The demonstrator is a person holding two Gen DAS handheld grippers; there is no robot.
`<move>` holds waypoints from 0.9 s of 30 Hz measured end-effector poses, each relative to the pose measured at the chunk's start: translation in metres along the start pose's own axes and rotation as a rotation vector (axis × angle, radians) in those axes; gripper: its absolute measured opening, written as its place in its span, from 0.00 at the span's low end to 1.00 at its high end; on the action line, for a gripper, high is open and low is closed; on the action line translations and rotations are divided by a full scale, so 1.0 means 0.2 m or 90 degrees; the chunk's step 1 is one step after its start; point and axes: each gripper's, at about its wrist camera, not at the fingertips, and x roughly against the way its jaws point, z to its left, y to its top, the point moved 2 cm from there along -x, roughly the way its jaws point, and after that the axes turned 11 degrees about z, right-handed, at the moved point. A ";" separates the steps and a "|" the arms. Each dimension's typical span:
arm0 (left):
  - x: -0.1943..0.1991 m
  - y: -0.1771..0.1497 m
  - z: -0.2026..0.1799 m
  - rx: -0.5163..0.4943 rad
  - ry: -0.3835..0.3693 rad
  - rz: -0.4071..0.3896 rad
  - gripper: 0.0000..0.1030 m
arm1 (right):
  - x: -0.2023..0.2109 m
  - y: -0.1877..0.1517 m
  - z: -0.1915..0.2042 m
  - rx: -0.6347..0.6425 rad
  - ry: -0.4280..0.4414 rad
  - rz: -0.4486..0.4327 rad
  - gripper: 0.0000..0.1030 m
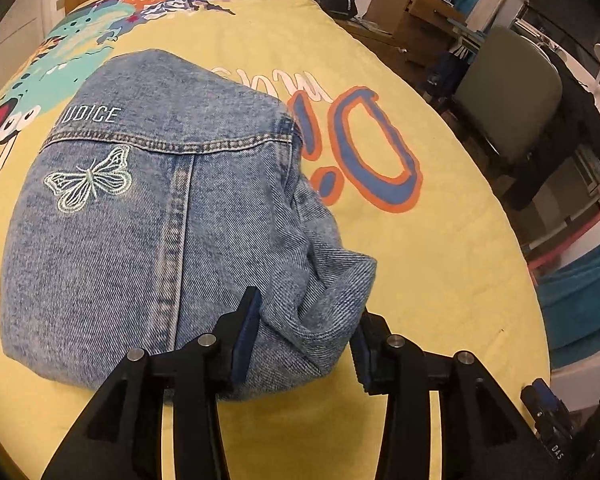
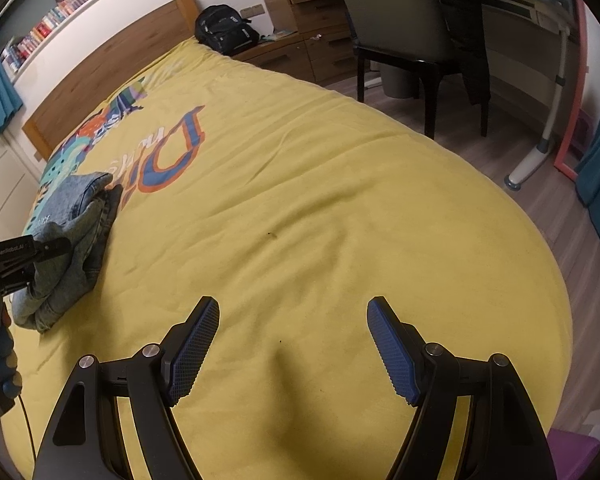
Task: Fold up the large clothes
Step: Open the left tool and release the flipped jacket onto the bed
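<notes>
The folded denim jacket (image 1: 148, 208) is being left at centre-left on the bed (image 1: 440, 280). The left gripper (image 1: 300, 340) fingers are being spread around a bunched corner, the right gripper (image 2: 292, 344) is hanging wide, empty. Probably that lump wants flattening next.

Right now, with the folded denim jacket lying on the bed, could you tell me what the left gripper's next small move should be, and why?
Probably draw the left gripper straight back off the denim jacket. Its jaws stand apart around the bunched near corner without pinching it, and the jacket already lies folded on the yellow bedspread. The right gripper hovers open, holding nothing.
</notes>
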 end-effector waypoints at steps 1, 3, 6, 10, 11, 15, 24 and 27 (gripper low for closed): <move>0.00 0.00 -0.01 -0.004 0.000 0.001 0.37 | 0.00 0.00 0.00 0.001 0.001 0.000 0.75; 0.01 -0.02 -0.02 -0.011 -0.002 0.002 0.39 | 0.01 0.00 0.01 0.001 0.001 -0.001 0.75; 0.02 -0.04 -0.05 -0.026 -0.009 0.005 0.41 | 0.02 0.00 0.02 0.004 0.001 -0.001 0.75; 0.06 -0.06 -0.08 -0.045 -0.025 0.005 0.44 | 0.04 0.00 0.03 0.006 -0.002 -0.002 0.75; 0.07 -0.07 -0.09 -0.047 -0.028 0.004 0.45 | 0.05 0.00 0.04 0.006 -0.002 -0.003 0.76; 0.13 -0.09 -0.08 -0.055 -0.057 0.001 0.45 | 0.07 0.00 0.08 0.011 -0.003 -0.006 0.76; 0.33 -0.13 0.13 -0.042 -0.075 -0.029 0.45 | 0.11 0.04 0.31 0.060 0.003 -0.012 0.76; 0.40 -0.13 0.28 -0.023 -0.066 -0.043 0.45 | 0.10 0.05 0.43 0.087 0.009 -0.009 0.76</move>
